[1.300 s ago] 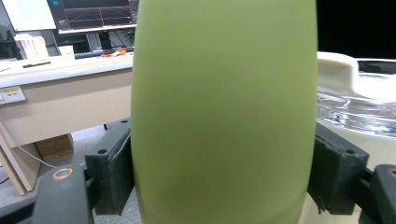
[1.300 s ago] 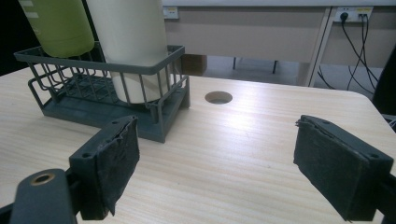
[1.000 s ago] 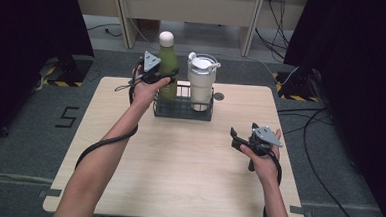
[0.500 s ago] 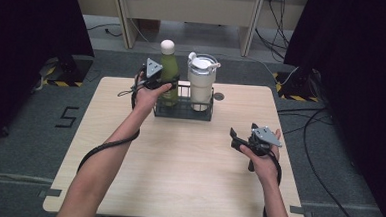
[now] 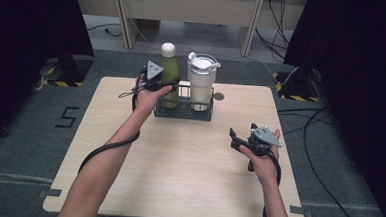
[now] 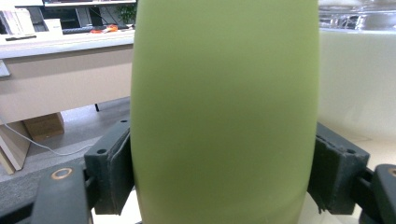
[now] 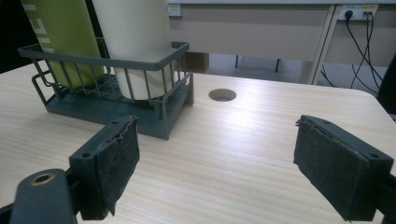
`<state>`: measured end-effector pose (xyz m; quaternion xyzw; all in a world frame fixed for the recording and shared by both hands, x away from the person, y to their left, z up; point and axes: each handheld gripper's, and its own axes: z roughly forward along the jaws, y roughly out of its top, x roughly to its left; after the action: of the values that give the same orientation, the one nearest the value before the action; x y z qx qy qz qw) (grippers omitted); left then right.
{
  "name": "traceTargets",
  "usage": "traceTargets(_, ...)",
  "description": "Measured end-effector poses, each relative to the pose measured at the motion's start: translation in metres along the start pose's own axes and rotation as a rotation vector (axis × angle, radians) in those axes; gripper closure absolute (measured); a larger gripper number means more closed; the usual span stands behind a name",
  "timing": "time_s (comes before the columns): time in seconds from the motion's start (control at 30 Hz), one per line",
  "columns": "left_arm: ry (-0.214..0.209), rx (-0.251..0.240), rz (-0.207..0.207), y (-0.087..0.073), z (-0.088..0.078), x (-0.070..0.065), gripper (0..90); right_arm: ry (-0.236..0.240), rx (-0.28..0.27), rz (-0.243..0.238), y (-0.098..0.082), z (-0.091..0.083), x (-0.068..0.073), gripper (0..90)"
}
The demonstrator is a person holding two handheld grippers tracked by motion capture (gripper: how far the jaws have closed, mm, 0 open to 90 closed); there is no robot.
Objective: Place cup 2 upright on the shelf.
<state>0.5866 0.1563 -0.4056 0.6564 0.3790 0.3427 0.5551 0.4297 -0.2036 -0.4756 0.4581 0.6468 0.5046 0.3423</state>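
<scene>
Gripping the bottle (image 6: 224, 112) in the rack (image 5: 183, 110) by the desk's far edge, left gripper (image 5: 155, 81) clamped; lift straight up. Right gripper (image 7: 219, 177) jaws apart, idle.

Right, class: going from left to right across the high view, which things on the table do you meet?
green bottle → white tumbler → round hole in the tabletop → right gripper

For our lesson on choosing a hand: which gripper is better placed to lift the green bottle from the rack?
Left. The left gripper is shut on the green bottle, pads on both sides. The right gripper hangs open above the table, apart from the rack.
</scene>
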Motion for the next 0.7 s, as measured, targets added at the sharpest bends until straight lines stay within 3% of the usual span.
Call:
traceTargets(0.3, -0.011, 0.008, 0.018, 0.0001, 0.0006, -0.0004, 18.9, 0.002, 0.001, -0.002, -0.0001, 0.0001, 0.0005, 14.6)
traceTargets(0.7, 0.008, 0.005, 0.034, 0.0008, -0.0043, -0.0011, 13.1, 0.005, 0.003, -0.006, -0.0003, 0.0005, 0.0025, 14.6)
